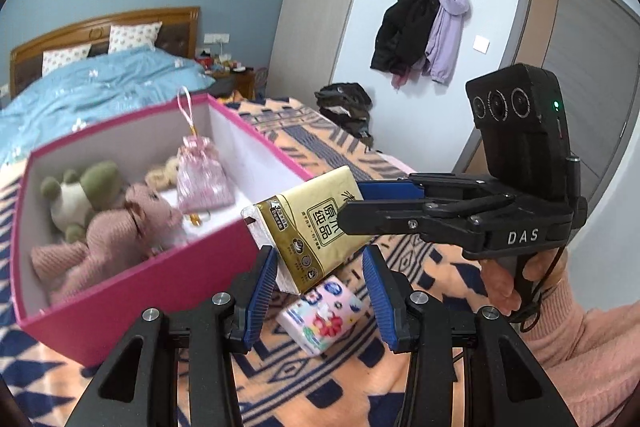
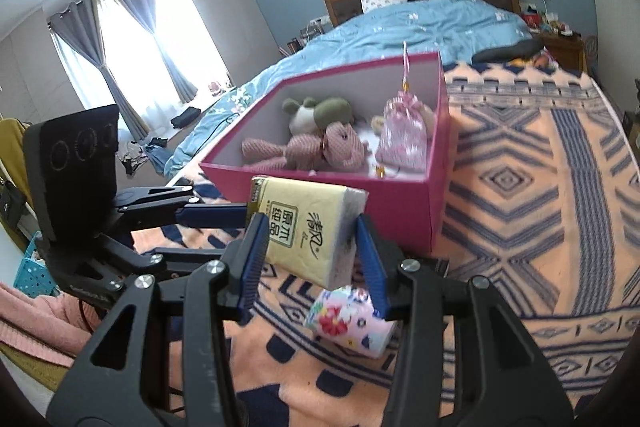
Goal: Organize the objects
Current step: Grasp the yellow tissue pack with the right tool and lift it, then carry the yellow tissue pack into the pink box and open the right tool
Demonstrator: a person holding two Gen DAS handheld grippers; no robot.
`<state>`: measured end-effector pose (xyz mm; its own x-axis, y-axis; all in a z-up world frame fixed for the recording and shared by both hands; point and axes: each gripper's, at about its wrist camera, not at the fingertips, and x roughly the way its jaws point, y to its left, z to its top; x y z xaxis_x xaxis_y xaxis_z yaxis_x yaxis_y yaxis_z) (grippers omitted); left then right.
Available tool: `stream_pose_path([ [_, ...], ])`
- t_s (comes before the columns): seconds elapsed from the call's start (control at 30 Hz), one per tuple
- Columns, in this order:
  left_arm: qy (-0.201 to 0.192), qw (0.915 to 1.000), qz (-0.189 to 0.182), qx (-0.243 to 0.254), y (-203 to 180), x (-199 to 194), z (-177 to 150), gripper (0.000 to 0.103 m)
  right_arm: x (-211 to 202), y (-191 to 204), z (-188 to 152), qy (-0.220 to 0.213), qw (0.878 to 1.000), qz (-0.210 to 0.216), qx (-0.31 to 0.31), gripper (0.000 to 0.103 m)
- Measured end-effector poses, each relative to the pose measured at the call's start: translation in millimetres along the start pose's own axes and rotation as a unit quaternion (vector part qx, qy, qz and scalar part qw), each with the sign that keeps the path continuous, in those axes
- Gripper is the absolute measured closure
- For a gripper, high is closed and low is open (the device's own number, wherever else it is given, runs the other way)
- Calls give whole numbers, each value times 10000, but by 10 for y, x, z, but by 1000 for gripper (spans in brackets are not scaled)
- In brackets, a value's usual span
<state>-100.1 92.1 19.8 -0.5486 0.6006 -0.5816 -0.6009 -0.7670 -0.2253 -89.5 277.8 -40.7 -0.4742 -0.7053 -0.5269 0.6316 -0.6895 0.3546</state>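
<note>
The yellow tissue pack (image 1: 308,227) hangs in the air just off the near corner of the pink box (image 1: 160,275), so the drop-off lies ahead of both tongs and to the left of the left tongs (image 1: 318,279). That short gap over the box wall is what the next move seems to depend on. The right tongs (image 1: 356,201) come in from the right and are clamped across the pack's upper end, one finger in front of the printed face and one behind it. The pack's long axis slants down from that grip towards the left tongs. These straddle its lower end with the jaws apart. One of the pads (image 1: 262,287) rests against the pack's white side, while a strip of blanket (image 1: 400,379) shows between the pack and the other pad, so they do not look clamped. The right hand is therefore the one carrying. The pack is a soft rectangular block in glossy film that dents under pressure. The box is stiff card with a pale lining, open on top and fairly deep. It already holds a plush frog (image 1: 80,191), a knitted pink bear (image 1: 108,239) and a satin drawstring pouch (image 1: 202,175). Directly below the tongs a smaller floral tissue pack (image 1: 320,319) lies flat on the fleecy patterned blanket.
</note>
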Motion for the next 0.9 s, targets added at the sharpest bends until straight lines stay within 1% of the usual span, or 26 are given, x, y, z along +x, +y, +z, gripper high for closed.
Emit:
stream_pose_path([
  [0.17, -69, 9999, 153, -15, 111, 2, 130, 59, 18, 18, 202, -148, 9998, 63, -93, 55],
  [0.3, -140, 9998, 139, -91, 203, -15, 214, 59, 46, -3, 333, -202, 9997, 120, -115, 55],
  [0.47, -147, 9995, 225, -173, 319, 12, 324, 59, 123, -34, 490, -245, 9995, 126, -152, 55],
  [0.7, -88, 9992, 322, -237, 495, 139, 441, 59, 320, -181, 624, -131, 9997, 173, 65, 55],
  [0.9, 102, 9988, 319, -356, 620, 327, 441, 59, 510, -322, 643, 103, 9997, 89, 198, 55],
])
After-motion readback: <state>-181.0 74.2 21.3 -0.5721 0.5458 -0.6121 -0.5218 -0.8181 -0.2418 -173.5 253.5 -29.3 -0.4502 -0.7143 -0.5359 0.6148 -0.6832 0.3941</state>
